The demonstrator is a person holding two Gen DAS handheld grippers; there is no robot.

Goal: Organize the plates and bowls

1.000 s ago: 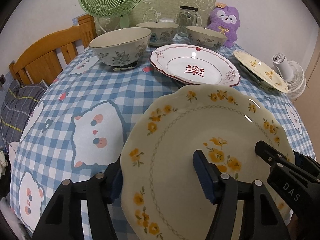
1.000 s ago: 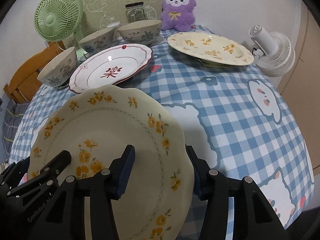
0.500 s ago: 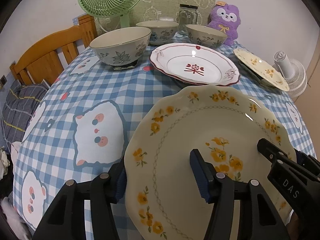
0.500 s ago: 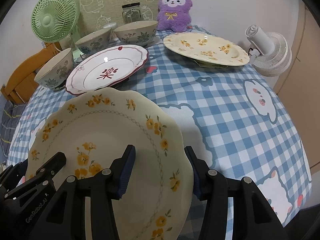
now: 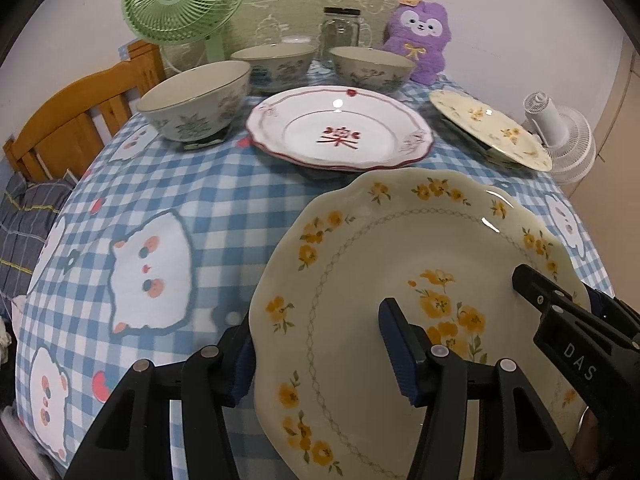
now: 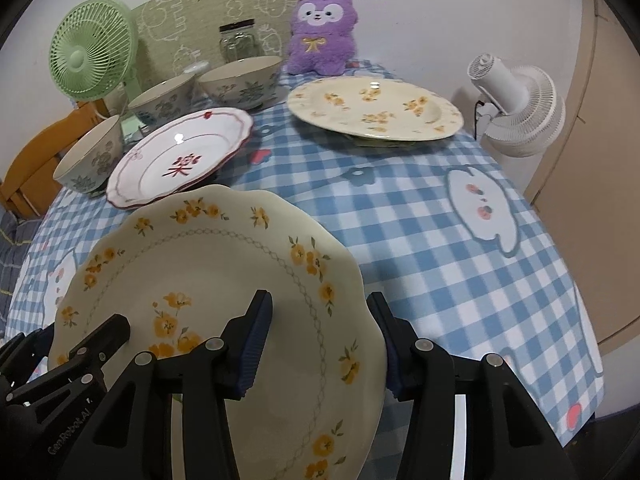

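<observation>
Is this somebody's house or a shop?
Probably a home dining table: a blue checked tablecloth with cartoon cats, a purple plush toy, a wooden chair and a small green fan.

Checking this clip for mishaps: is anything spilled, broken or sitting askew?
Nothing spilled or broken. The far cream plate with yellow flowers tilts on something green beneath it. The near cream flowered plate is gripped at opposite rims by the left gripper and right gripper.
</observation>
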